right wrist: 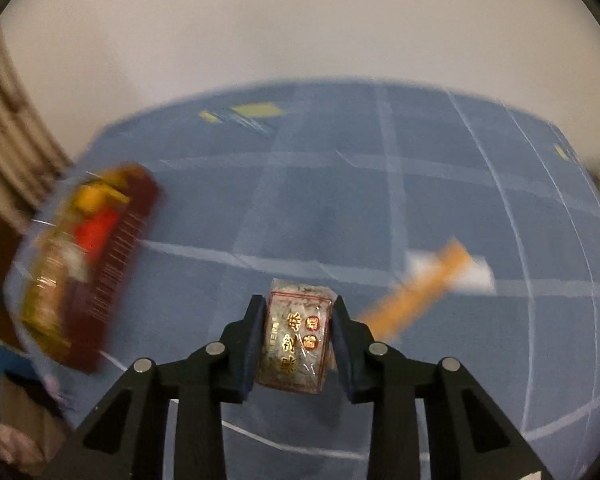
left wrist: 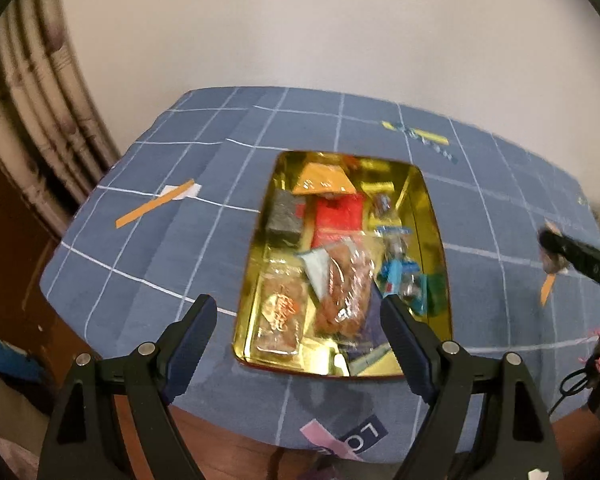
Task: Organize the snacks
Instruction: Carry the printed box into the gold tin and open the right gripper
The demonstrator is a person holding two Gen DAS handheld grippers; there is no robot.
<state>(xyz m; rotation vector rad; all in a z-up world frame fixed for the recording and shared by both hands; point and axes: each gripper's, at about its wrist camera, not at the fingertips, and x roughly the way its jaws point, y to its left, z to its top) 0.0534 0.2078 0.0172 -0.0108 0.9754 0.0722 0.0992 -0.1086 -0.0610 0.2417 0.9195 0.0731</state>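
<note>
An open gold tin [left wrist: 428, 216] lies on the blue grid cloth and holds several snacks: an orange packet [left wrist: 324, 180], a red packet [left wrist: 340, 216], a grey block [left wrist: 286, 214], clear-wrapped brown biscuits [left wrist: 344, 292] and blue-wrapped sweets [left wrist: 396, 264]. My left gripper [left wrist: 300, 300] hangs open above the tin's near end with nothing between its fingers. My right gripper [right wrist: 298, 304] is shut on a small clear-wrapped snack with gold characters [right wrist: 296, 344], held above the cloth to the right of the tin [right wrist: 112, 264], which is blurred. A black finger [left wrist: 572, 256] of the right gripper shows at the right edge.
The blue tablecloth [left wrist: 180, 240] covers a rounded table against a pale wall. An orange strip on a white label [right wrist: 428, 284] lies right of the held snack, another orange strip [left wrist: 156, 208] left of the tin. The near table edge [left wrist: 228, 424] runs just under the left fingers.
</note>
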